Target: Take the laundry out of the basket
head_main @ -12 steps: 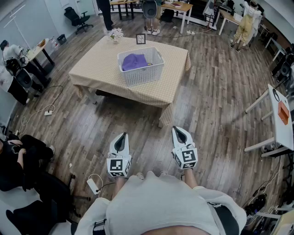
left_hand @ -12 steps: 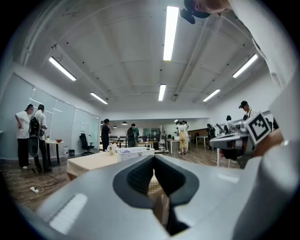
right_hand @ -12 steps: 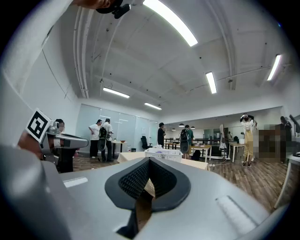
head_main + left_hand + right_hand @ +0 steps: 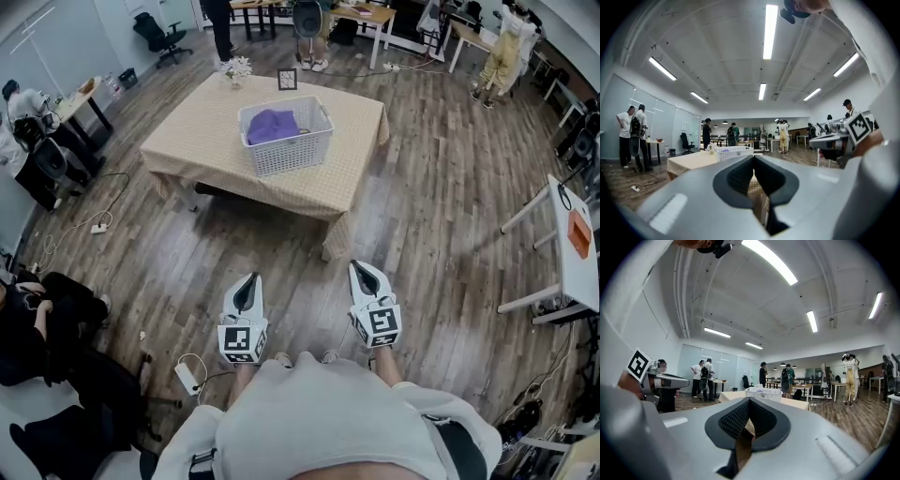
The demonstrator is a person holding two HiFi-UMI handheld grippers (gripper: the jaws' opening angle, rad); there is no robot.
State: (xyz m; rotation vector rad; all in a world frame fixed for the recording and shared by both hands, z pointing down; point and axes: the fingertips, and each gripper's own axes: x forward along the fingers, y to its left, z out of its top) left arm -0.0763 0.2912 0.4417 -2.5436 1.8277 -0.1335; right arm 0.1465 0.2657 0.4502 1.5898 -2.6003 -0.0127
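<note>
**A:** Half a beat on and almost nothing is different for us. The left gripper [image 4: 247, 280] and the right gripper [image 4: 365, 270] hang out in front of our chest just where they were, low over the wooden floor [image 4: 441, 216].

**B:** Agreed, only our view has nudged a shade. The white basket [image 4: 286, 141] sits a touch higher in the frame than it did. It hasn't budged on the table [image 4: 211, 145], though.

**A:** And the jaws? We look straight down each gripper view and both pairs of dark pads are pressed together with nothing between them. Clenched and empty, both of them.

**B:** So for the task we call this the approach, not yet begun in earnest. The purple laundry [image 4: 272, 124] is bundled inside the basket, towards its far left corner, well apart from either gripper. We judge we must close in on the table and spread a pair of jaws before any cloth comes out.

**A:** Any writing for us to read?

**B:** Very little. Each gripper carries a marker cube [image 4: 242, 341] with black-and-white square patterns, which are codes, not words. A small picture frame [image 4: 287, 79] stands at the table's far edge beside a little bunch of flowers [image 4: 236, 67], but whatever it shows is too small for us to make out. No brand shows on the basket.
</note>
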